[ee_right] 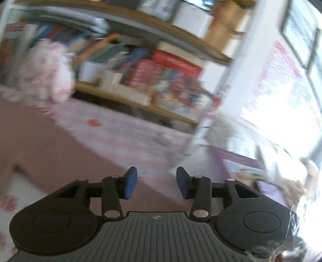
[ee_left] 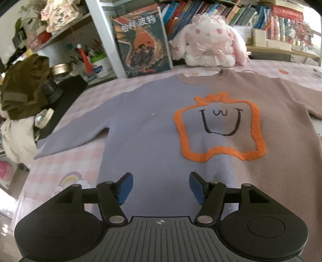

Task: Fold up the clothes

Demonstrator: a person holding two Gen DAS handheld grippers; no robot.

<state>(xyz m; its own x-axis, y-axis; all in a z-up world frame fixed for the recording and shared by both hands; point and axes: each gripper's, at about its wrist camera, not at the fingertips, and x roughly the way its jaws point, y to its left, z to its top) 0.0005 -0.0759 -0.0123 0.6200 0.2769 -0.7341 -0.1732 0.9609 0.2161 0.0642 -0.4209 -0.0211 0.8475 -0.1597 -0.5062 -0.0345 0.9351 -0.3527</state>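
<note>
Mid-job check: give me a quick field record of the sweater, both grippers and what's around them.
garment: two-tone lilac and brown knit sweater with an orange-outlined face patch, front up
layout: flat, unfolded, lilac sleeve out sideways
surface: pink checked tablecloth
left gripper: open, empty, above the hem
right gripper: open, empty, over the brown side; view blurred
background: white and pink plush rabbit beyond the collar

Count: 1 two-tone knit sweater, lilac and brown with an orange fuzzy frame motif (ee_left: 161,125), spread flat. 1 white-and-pink plush bunny (ee_left: 209,42). 1 large illustrated book with a dark cover (ee_left: 140,42), standing upright. 1 crumpled olive-green garment (ee_left: 24,86). 1 white plastic tub (ee_left: 100,65). Books on the shelf (ee_left: 201,12): many, too packed to count.
</note>
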